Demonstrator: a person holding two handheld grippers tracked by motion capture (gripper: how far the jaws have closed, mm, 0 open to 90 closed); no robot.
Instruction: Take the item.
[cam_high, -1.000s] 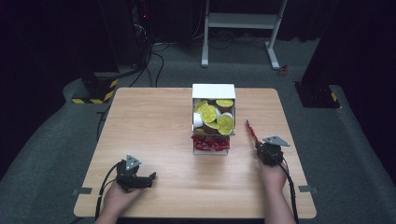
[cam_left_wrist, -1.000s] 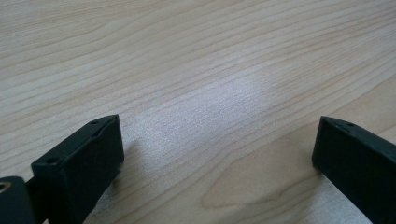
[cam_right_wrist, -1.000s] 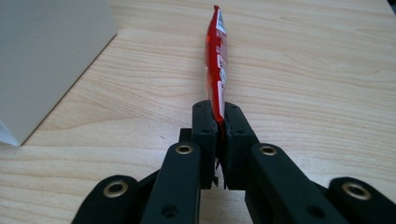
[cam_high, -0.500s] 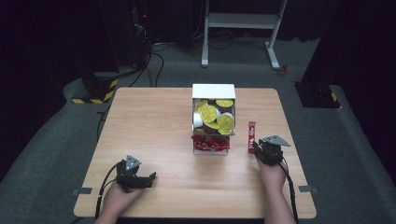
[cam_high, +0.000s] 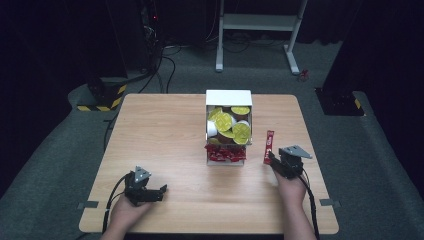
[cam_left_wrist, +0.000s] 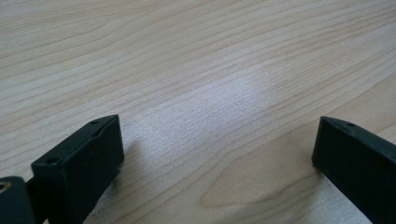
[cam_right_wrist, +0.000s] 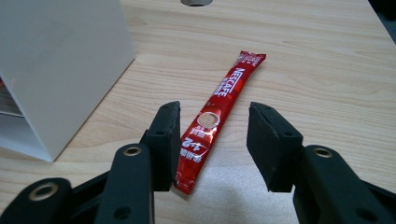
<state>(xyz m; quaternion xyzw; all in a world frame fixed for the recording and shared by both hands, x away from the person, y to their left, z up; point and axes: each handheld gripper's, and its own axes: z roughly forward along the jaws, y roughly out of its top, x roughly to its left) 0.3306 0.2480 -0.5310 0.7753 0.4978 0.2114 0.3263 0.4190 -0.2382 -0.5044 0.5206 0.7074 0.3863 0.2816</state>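
A red Nescafe stick sachet (cam_high: 269, 146) lies flat on the wooden table (cam_high: 165, 135), just right of the white box (cam_high: 229, 97). My right gripper (cam_high: 271, 159) sits at the sachet's near end, and its jaws have just been opening. In the right gripper view the sachet (cam_right_wrist: 215, 109) lies between the parted jaws of the right gripper (cam_right_wrist: 212, 116), and neither pad presses on it. My left gripper (cam_high: 161, 191) rests near the front left of the table. Its jaws are open in the left gripper view (cam_left_wrist: 217, 140), with only bare wood between them.
The white box holds several yellow-lidded cups (cam_high: 224, 121) on top and red sachets (cam_high: 225, 153) in its lower front slot. Its white side wall (cam_right_wrist: 60, 60) stands close to the left of the right gripper. Dark floor and a white stand (cam_high: 260, 22) lie beyond the table.
The right gripper's jaws have opened. The red sachet, held raised and tilted before, now lies flat on the table between them. The left gripper has not moved.
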